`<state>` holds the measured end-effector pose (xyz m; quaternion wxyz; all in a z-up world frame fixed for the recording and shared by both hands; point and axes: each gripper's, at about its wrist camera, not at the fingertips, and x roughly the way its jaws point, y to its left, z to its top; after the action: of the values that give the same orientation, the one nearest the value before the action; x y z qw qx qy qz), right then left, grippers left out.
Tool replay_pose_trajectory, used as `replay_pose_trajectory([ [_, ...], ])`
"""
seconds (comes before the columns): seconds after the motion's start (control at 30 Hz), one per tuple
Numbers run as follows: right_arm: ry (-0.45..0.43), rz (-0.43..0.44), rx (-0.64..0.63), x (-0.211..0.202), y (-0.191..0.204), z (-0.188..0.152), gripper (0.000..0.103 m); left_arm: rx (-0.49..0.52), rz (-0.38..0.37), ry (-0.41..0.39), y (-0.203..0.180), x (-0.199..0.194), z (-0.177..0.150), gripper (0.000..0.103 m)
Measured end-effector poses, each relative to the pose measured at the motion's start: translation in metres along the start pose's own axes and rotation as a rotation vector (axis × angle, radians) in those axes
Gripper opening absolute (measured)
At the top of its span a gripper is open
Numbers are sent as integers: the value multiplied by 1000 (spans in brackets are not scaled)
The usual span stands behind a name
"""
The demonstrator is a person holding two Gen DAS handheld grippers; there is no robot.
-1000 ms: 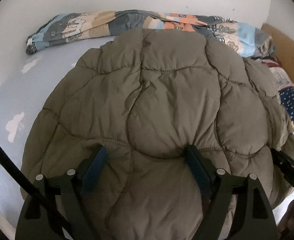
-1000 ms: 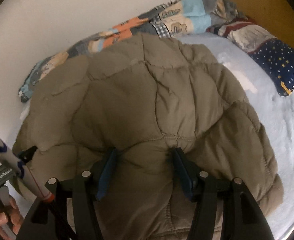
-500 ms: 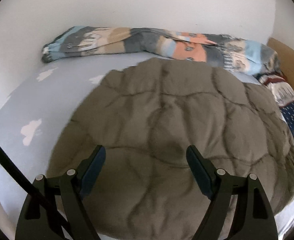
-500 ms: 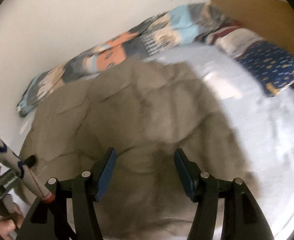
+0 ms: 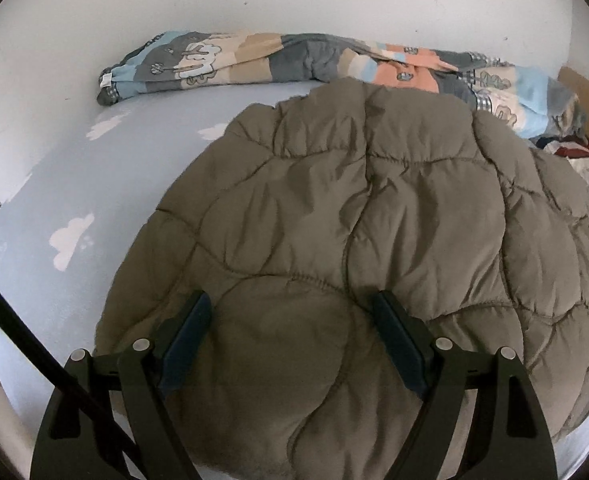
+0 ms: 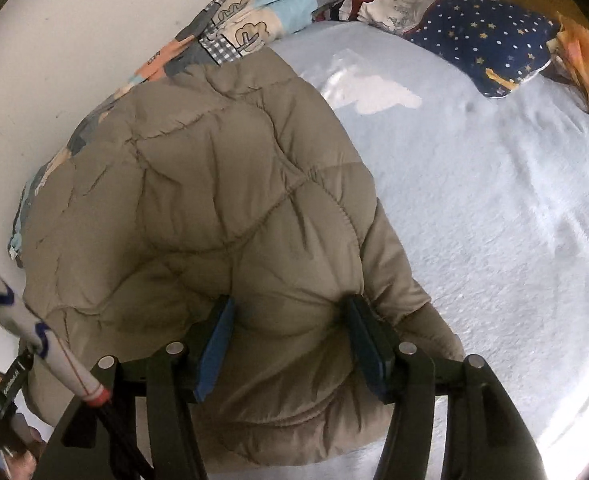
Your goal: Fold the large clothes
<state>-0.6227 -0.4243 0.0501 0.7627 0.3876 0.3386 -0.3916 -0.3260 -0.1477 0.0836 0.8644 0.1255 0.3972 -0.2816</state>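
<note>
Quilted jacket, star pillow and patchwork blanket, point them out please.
quilted jacket [image 5: 374, 208], left wrist view, middle panel.
star pillow [image 6: 482, 40], right wrist view, navy face.
patchwork blanket [image 5: 254, 60], left wrist view, middle fold.

Olive-drab quilted jacket [image 5: 374, 220], pale blue sheet [image 5: 74, 184] with white clouds, patchwork blanket [image 5: 254, 60] in grey, beige, orange, navy star-print pillow [image 6: 486, 40]

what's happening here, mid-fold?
A person works two handheld grippers on a puffy olive quilted jacket lying on a light blue sheet with cloud prints. The left gripper and the right gripper each have a bulge of the padded fabric squeezed between their fingers near the jacket's front edge. The jacket lies bunched up, not a neat fold. A rolled patterned blanket lies along the wall behind it, a starry pillow to the right.
</note>
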Motion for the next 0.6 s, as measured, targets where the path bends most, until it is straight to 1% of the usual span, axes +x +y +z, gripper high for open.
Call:
replay_pose_trajectory([
  [0.07, -17, 4, -4, -7, 2, 0, 62, 1, 13, -16, 3, -6, 0, 83],
  [0.17, -84, 47, 6, -33, -2, -2, 62, 2, 42, -57, 10, -19, -1, 83],
  [0.2, -101, 44, -2, -40, -3, -2, 62, 6, 64, -75, 14, -24, -2, 83],
  [0.3, -153, -3, -44, -58, -6, -7, 62, 7, 93, -73, 23, -24, -4, 83],
  [0.37, -170, -41, -80, -64, -8, -11, 62, 11, 102, -32, 28, -13, -7, 83],
  [0.4, -161, -43, -84, -62, -11, -11, 62, 10, 91, 4, 30, -4, -9, 83],
  [0.43, -127, -30, -70, -54, -18, -11, 62, 5, 84, 20, 31, 1, -11, 85],
  [0.53, -46, -3, 1, -31, -36, -9, 62, 4, 91, 5, 30, 3, -15, 85],
  [0.6, -45, 13, 37, -27, -40, -8, 63, 17, 96, 3, 29, 1, -15, 85],
])
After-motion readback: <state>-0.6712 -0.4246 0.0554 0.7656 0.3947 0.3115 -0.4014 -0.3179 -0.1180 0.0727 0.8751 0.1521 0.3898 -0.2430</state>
